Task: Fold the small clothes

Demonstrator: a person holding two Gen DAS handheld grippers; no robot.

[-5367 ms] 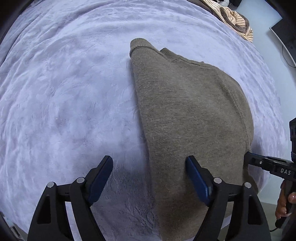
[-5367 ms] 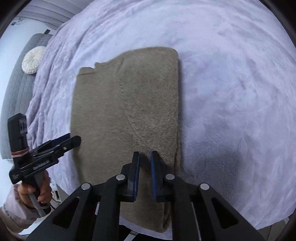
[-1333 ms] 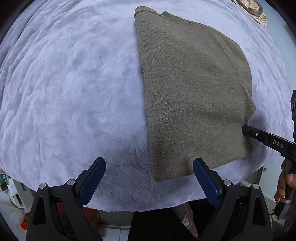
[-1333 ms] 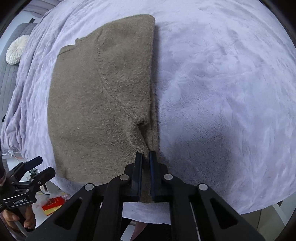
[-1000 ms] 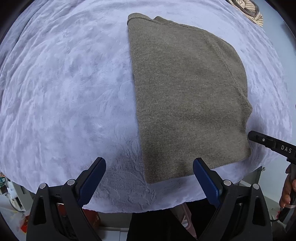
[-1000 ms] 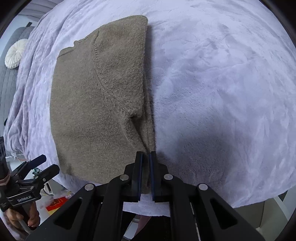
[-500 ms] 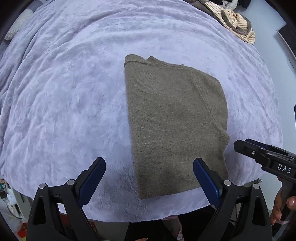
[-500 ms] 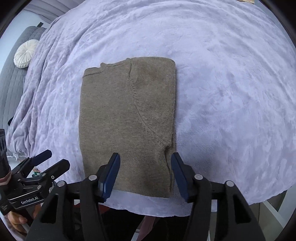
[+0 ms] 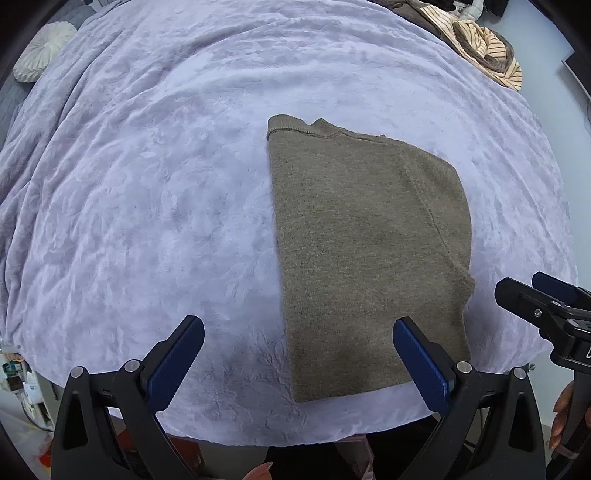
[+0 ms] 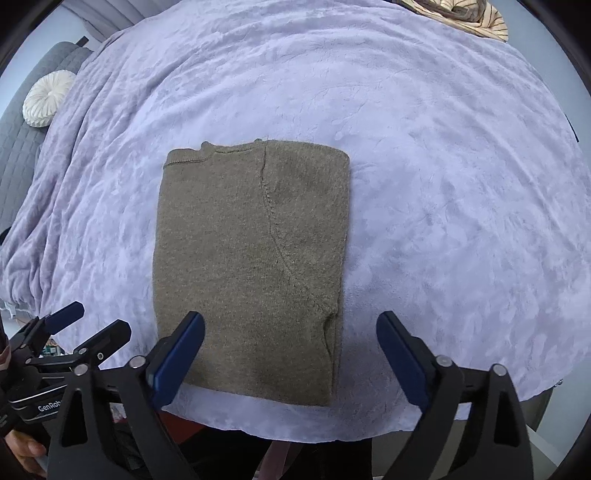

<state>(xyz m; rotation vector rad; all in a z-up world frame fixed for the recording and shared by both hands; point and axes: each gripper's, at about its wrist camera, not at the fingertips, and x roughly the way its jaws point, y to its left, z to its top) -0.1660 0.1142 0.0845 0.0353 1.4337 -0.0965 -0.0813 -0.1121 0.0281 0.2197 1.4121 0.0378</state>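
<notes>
Olive-brown knitted sweater (image 10: 251,269), folded into a rectangle, is laid flat on the lilac plush blanket (image 10: 443,184). Right gripper (image 10: 290,354), jaws just opened wide, and left gripper (image 9: 297,360), likewise wide, are empty. Striped garment (image 9: 484,44) at 1 o'clock is cut off.

Lavender-blanketed bed (image 10: 424,184) carries folded olive sweater (image 10: 251,266).

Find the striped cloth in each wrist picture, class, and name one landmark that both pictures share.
Left wrist view: the striped cloth lies at the top right, at the blanket's far edge.
Right wrist view: striped cloth, top edge, right of centre.
Shared landmark: the folded brown sweater.
</notes>
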